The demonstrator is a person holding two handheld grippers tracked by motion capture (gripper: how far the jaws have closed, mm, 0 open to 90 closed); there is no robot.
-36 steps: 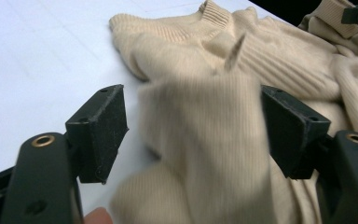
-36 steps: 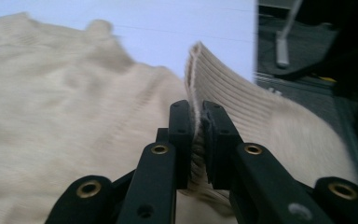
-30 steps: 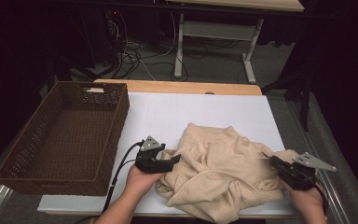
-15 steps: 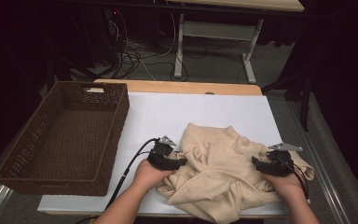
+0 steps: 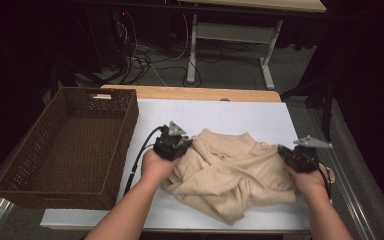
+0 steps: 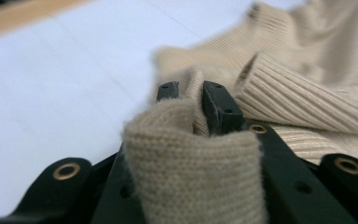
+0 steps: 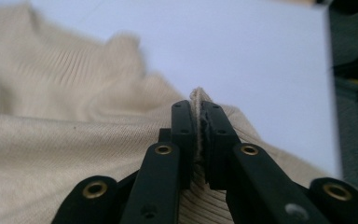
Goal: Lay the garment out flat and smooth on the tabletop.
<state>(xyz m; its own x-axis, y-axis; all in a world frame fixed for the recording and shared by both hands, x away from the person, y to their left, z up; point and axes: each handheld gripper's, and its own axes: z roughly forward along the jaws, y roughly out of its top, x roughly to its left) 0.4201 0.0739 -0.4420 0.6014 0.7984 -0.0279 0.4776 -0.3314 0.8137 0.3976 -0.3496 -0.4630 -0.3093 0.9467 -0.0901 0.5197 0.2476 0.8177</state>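
From the high view, the crumpled beige ribbed-knit sweater lies on the white table top, stretched across between the 2 tools, its long axis running left to right. The left gripper sits at the sweater's left end, the right gripper at its right end, so the cloth lies inward from each tool and neither hand is nearer than the other. The brown woven wicker basket stands to the left, just beside the left gripper and well apart from the right one; a carry that way would likely be led by the left hand. Count: 1 sweater, 1 basket, 2 grippers.

Over to the left gripper view: the left gripper has just been closing, and a fold of beige knit bunches between the black jaws, pinched and draped back over them.

Now the right gripper view: the right gripper has just been closing too, its jaws clenched on a thin edge of the sweater that stands up between the tips, white table beyond
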